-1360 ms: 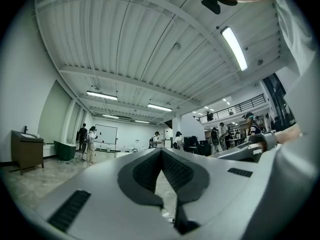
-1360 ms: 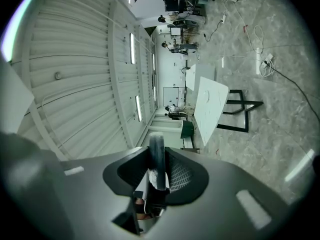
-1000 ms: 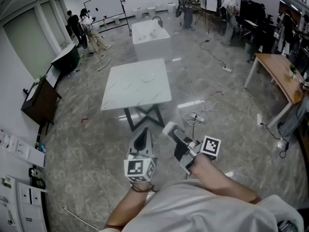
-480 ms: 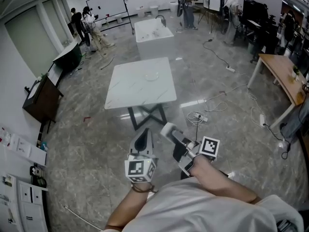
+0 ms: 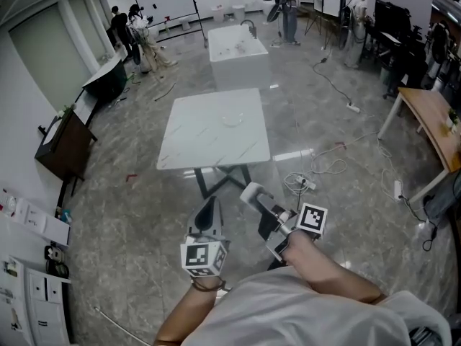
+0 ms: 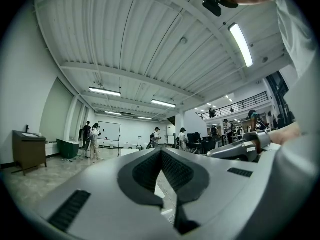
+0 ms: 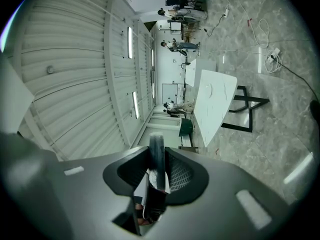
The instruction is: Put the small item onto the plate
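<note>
In the right gripper view a small thin dark item [image 7: 157, 160] with a pale top stands upright between the jaws of my right gripper [image 7: 157, 156], which is shut on it. From the head view, that gripper [image 5: 251, 190] hangs over the floor, short of the white table [image 5: 202, 146]. A clear plate [image 5: 230, 120] lies near the table's far edge and shows small in the right gripper view [image 7: 209, 90]. My left gripper [image 5: 211, 202] is beside the right one, also short of the table. Its jaws [image 6: 161, 151] meet with nothing between them.
A white block with a tap [image 5: 238, 49] stands behind the table. Cables and a power strip [image 5: 302, 183] lie on the grey floor to the right. A wooden desk [image 5: 432, 117] is at far right, a dark cabinet [image 5: 61, 146] at left. Several people stand at the back.
The table has drawn slightly nearer and lower in the head view. The left gripper has shifted a little left. The right gripper keeps its hold on the item.
</note>
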The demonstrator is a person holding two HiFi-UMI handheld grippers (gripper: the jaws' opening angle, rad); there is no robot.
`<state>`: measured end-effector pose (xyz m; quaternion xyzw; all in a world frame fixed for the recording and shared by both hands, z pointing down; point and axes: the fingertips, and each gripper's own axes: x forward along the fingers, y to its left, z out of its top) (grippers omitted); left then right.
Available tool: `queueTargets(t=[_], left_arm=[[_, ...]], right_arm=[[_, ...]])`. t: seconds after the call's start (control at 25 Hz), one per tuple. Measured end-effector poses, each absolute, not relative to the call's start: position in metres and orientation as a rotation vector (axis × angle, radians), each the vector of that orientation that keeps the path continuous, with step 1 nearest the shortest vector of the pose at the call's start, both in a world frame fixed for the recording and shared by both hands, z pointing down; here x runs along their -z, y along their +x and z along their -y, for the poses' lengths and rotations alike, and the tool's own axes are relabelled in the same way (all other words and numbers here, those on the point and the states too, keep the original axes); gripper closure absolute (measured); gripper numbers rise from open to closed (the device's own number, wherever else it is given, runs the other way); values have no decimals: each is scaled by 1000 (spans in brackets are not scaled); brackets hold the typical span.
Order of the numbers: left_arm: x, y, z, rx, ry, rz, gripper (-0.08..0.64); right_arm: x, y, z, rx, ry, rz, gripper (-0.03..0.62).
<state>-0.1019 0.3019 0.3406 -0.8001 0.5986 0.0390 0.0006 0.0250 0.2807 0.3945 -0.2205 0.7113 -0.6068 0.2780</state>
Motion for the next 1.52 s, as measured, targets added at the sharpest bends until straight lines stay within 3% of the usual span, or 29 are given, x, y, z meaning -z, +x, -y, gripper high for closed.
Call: queueTargets(t=[0.92, 1.52], left_arm=[[-355, -50, 6, -136, -2450, -2004, 554], [-384, -92, 226, -169, -2556, -1937, 554]], right_arm=[[-408, 77, 35, 1729, -510, -1997, 497], [-434, 27, 224, 1742, -576, -1990, 497]])
